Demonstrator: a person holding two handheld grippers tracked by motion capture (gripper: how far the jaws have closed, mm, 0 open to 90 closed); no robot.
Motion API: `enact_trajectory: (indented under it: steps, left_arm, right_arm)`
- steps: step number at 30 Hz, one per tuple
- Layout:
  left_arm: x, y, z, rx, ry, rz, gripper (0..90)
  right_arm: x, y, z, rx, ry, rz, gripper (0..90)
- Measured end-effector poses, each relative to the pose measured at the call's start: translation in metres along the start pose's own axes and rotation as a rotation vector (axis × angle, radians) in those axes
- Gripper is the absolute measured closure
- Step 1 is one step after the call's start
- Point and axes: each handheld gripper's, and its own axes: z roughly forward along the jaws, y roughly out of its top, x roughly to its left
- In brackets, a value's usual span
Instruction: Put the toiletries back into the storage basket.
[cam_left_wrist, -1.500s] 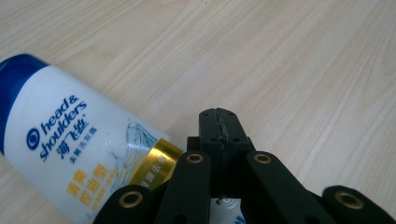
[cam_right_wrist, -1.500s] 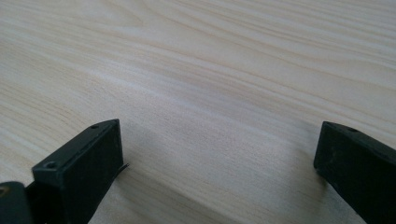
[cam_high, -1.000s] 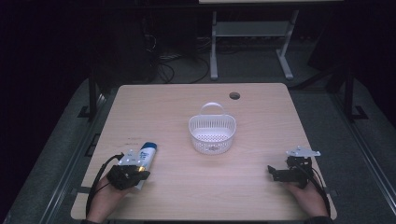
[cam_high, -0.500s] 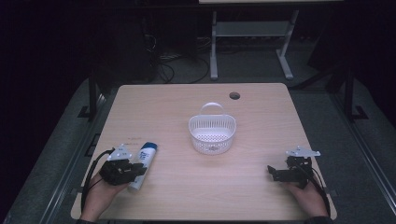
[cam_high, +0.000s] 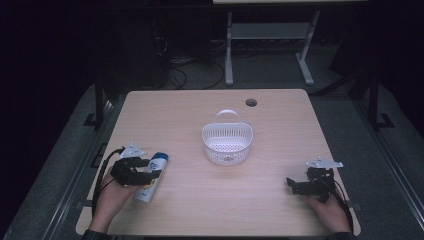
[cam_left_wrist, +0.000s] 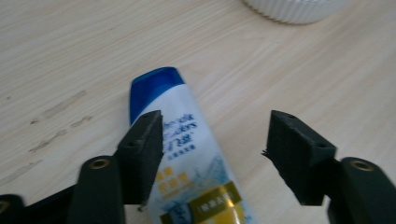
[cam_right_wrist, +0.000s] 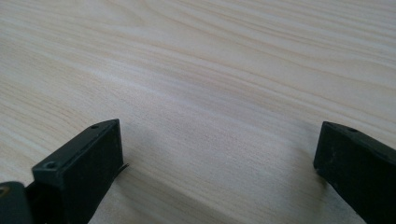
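Near-left of the tabletop: left tongs are open, jaws spread above a shampoo bottle that lies flat w/ its blue cap pointing far, toward the basket. In the left gripper view one jaw overlaps the bottle's edge while the other stands over bare wood, well off to the side, so the bottle isn't centred in the gap. Nothing gripped yet.

Risk, as I judge it: closing from here would push the bottle sideways or pinch only its edge; the smooth plastic body could squirt out or roll. Also, a grip low on the body, away from the cap, may let it tip when lifted.

Centre: white plastic basket w/ handle, apart from both hands.

Near-right: right tongs open too, resting low over bare wood, holding nothing.

Hard to tell: the bottle's lower end is cut off in the left gripper view and covered by the hand in the high view; label text is blurred; can't tell whether the basket holds anything.
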Motion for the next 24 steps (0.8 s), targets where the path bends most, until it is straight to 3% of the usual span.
enact_trajectory:
  steps: [6,12,24]
  left_arm:
    - [0.011,0.011,0.013,0.025,0.052,-0.038,20.5]
    - [0.016,0.017,0.026,0.07,0.059,-0.056,15.1]
    - [0.021,0.02,0.06,0.149,0.084,-0.077,13.3]
  right_arm:
    - [0.001,0.0,0.0,0.0,-0.003,0.002,0.8]
    - [0.002,-0.001,-0.001,0.001,-0.003,0.004,0.8]
    - [0.001,-0.001,-0.001,0.0,0.003,-0.003,0.8]
